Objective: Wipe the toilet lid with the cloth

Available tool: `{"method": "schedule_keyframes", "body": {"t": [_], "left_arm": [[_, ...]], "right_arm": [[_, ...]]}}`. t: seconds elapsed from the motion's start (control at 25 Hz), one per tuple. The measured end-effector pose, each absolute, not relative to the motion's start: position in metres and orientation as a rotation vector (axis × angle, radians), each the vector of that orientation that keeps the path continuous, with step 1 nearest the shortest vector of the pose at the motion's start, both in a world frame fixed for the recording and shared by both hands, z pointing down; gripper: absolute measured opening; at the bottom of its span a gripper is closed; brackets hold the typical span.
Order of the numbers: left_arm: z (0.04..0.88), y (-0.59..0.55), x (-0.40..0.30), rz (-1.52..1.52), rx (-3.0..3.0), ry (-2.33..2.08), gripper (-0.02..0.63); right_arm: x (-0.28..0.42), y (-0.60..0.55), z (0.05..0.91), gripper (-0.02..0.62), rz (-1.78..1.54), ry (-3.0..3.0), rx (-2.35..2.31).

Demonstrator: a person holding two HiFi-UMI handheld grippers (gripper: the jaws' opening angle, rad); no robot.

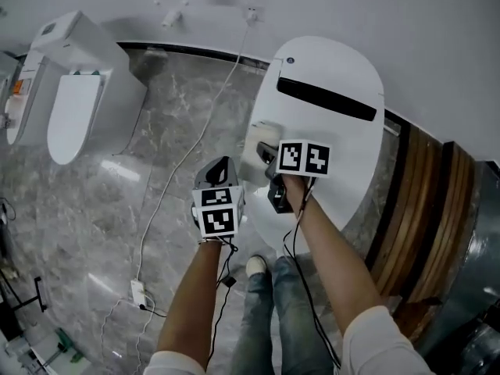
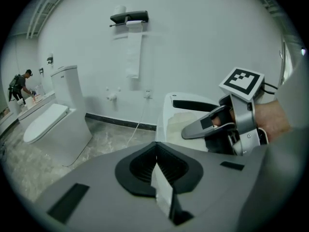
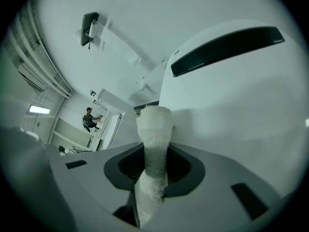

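The white toilet lid (image 1: 336, 143) lies shut, with a dark slot near its back. My right gripper (image 1: 264, 153) is shut on a pale folded cloth (image 1: 256, 148), which rests at the lid's left side. In the right gripper view the cloth (image 3: 154, 144) sticks up from between the jaws, in front of the lid (image 3: 236, 100). My left gripper (image 1: 221, 166) hangs left of the toilet over the floor, shut with nothing in it. In the left gripper view its jaws stand together, and the right gripper (image 2: 205, 125) reaches over the lid (image 2: 179, 120).
A second toilet (image 1: 74, 100) stands at the far left. A white cable (image 1: 168, 186) runs across the marble floor to a power strip (image 1: 138, 291). Wooden panelling (image 1: 422, 209) lines the right side. A paper holder (image 2: 129, 17) hangs on the wall. A person (image 2: 19, 86) stands far off.
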State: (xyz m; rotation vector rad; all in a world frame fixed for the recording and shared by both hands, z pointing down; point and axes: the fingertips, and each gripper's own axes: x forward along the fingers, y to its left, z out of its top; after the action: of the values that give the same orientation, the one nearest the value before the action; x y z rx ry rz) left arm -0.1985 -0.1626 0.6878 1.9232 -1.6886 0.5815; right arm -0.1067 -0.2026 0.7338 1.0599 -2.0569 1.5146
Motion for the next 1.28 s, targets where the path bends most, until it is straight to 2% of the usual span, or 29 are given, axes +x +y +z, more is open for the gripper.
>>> {"method": "schedule_keyframes", "body": {"t": [0.16,0.28,0.76,0.88,1.08,1.28], "left_arm": [[0.693,-0.148,-0.208,0.587,1.913,-1.690,0.014],[0.696,-0.144,-0.187,0.579,1.935,-1.652,0.014],[0.695,-0.154,0.047,0.557,2.190,-1.267,0.014],[0.694,-0.146,0.082,0.557,2.225,-1.200,0.014],[0.695,-0.138,0.074,0.592,2.234,-1.197,0.014],[0.701,-0.131,-0.022,0.621,2.125,-1.363,0.014]], "right_arm": [[-0.102,-0.196,0.743,0.087,1.428,-2.021,1.075],[-0.072,-0.190,0.743,0.087,1.396,-2.011,1.074],[0.173,-0.157,0.748,0.087,1.467,-1.844,1.444],[0.209,-0.143,0.752,0.087,1.459,-1.801,1.501],[0.212,-0.139,0.747,0.087,1.462,-1.774,1.553],[0.120,-0.140,0.733,0.087,1.527,-1.926,1.368]]}}
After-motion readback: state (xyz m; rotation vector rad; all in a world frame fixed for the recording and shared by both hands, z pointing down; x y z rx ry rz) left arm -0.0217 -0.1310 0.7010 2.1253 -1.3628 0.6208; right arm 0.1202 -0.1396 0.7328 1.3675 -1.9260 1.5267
